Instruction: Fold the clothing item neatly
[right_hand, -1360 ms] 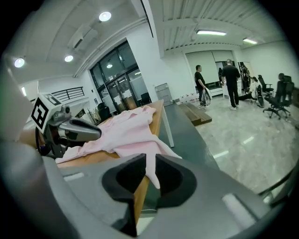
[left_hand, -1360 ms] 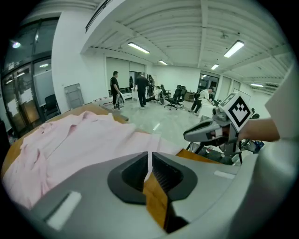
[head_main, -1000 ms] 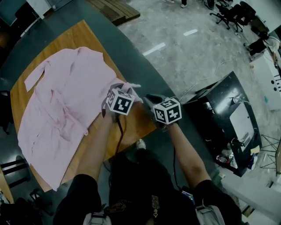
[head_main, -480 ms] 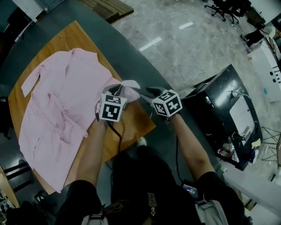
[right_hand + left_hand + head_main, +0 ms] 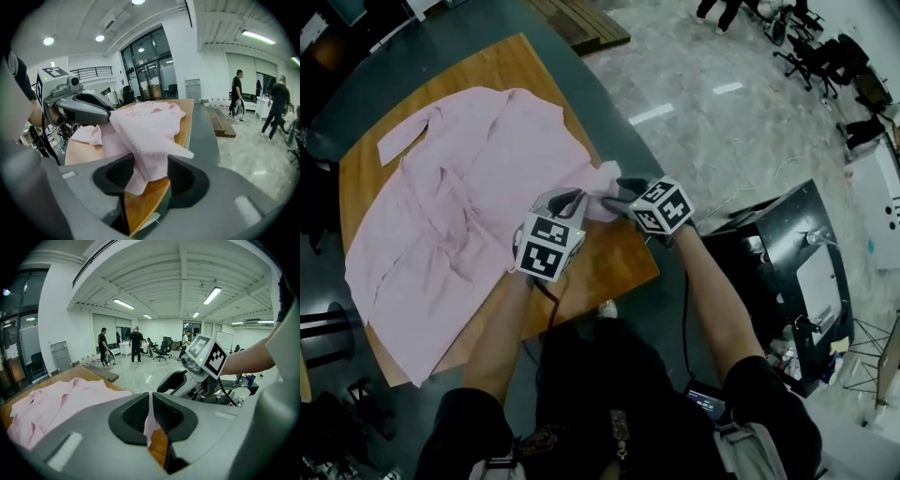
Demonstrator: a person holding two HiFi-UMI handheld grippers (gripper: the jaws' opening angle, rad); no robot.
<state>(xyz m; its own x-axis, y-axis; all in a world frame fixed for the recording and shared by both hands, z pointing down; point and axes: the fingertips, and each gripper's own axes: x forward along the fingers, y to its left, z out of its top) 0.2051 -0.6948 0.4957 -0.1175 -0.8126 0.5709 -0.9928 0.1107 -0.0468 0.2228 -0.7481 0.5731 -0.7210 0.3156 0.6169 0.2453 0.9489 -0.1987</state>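
1. One pink shirt (image 5: 459,206) lay spread and rumpled over the left and middle of the wooden table (image 5: 614,272).
2. The left gripper (image 5: 151,414) was pinched nearly closed on a thin fold at the shirt's right edge, holding it above the wood.
3. The right gripper (image 5: 150,174), just beside it, had just been opening. Its jaws stood wide, with a corner of the same cloth lying loose between them.
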